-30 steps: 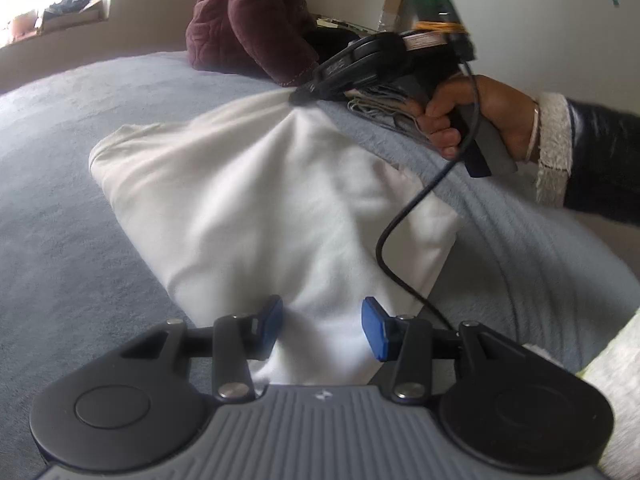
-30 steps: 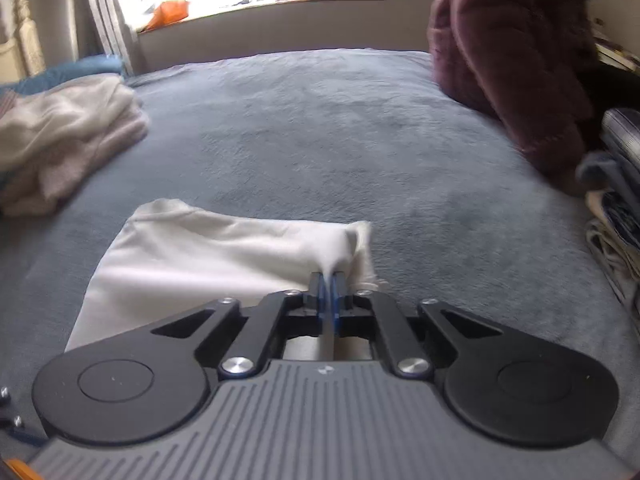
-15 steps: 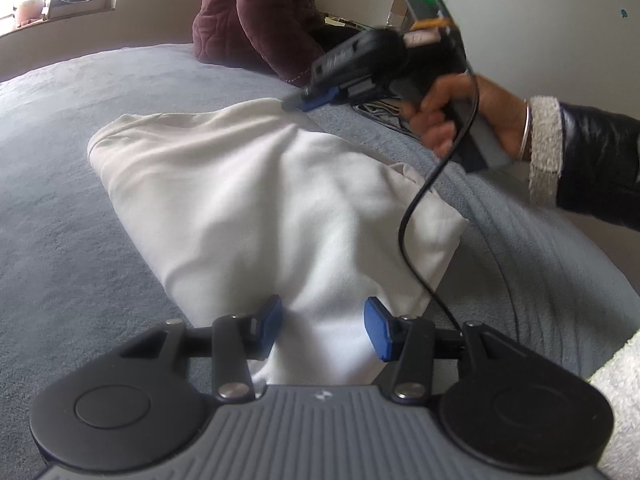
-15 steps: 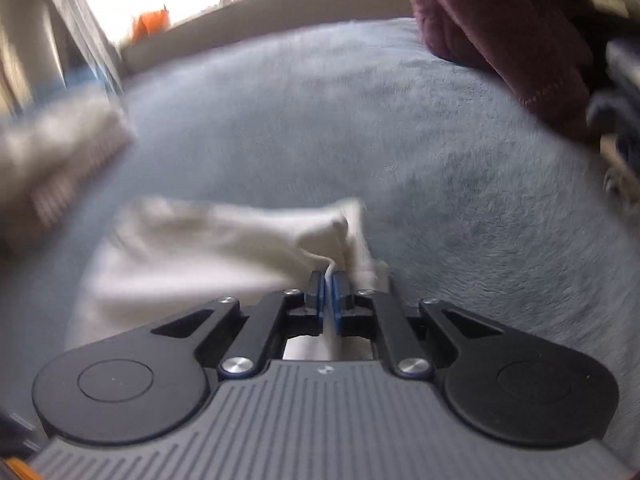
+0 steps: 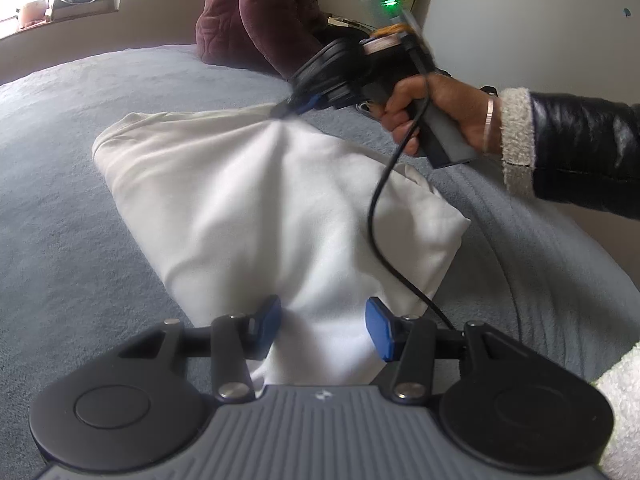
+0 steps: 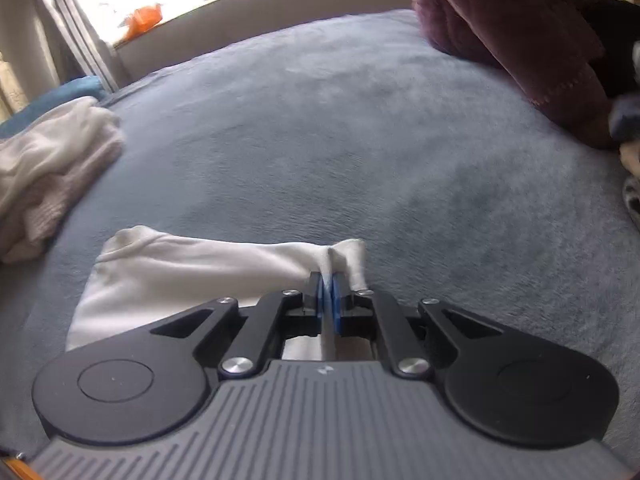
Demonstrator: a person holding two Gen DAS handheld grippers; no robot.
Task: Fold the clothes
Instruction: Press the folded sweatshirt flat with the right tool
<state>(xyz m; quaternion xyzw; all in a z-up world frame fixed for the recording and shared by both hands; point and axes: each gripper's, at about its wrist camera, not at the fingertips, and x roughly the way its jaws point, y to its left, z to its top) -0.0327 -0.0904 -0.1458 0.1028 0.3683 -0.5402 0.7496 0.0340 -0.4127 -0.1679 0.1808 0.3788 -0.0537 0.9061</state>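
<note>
A white garment (image 5: 256, 208) lies partly folded on the grey-blue bed cover (image 5: 60, 208). My left gripper (image 5: 322, 322) is open, its blue pads (image 5: 270, 320) on either side of the garment's near edge. My right gripper (image 6: 328, 294) is shut on the garment's far edge (image 6: 340, 258) and holds it a little off the bed. In the left wrist view the right gripper (image 5: 290, 106) pinches the cloth into a raised peak. The garment also shows in the right wrist view (image 6: 188, 272).
A maroon quilted jacket (image 5: 256, 12) sits at the far edge of the bed. A pile of cream and pink clothes (image 6: 52, 168) lies at the left. The right gripper's black cable (image 5: 380, 216) hangs across the garment. A window sill (image 6: 200, 4) is behind.
My right gripper has lifted the garment's far edge and shifted it slightly, keeping its hold. My left gripper has stayed open at the near edge.
</note>
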